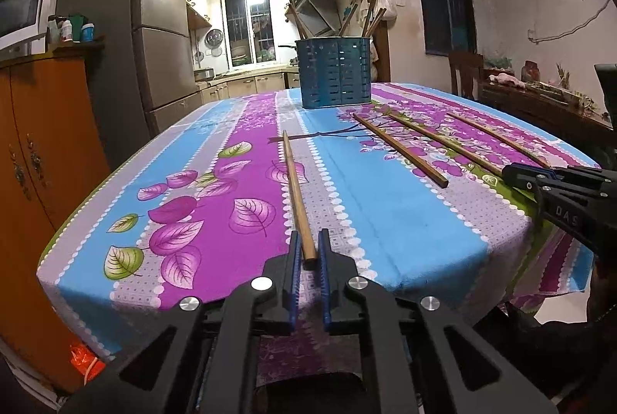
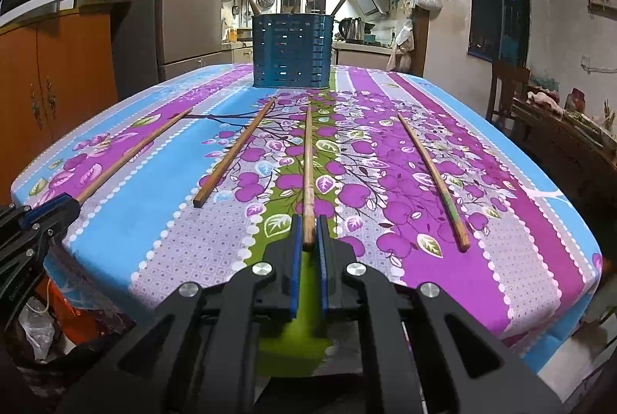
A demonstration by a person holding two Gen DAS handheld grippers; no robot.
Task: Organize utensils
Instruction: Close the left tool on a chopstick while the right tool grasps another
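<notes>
Left gripper (image 1: 309,252): fingers narrowly parted, straddling the near end of chopstick 1 (image 1: 296,190); a thin gap shows on each side, and whether the pads actually press the wood cannot be told. Right gripper (image 2: 309,236): same posture around the near end of chopstick 3 (image 2: 308,163), blue pads close on either side, contact likewise unclear.

Count, loose chopsticks lying on the tablecloth (image 2: 520,221): four. Left to right in the right wrist view: chopstick 1, chopstick 2 (image 2: 235,152), chopstick 3, chopstick 4 (image 2: 434,179). All lie flat, well apart from each other, fanned toward the far side.

Count, holders: one blue slotted utensil holder (image 2: 291,51), upright near the far edge of the table, with several sticks standing in it (number unclear).

Edges: both grippers sit at the near table edge. Open cloth lies between the loose chopsticks and the holder.
</notes>
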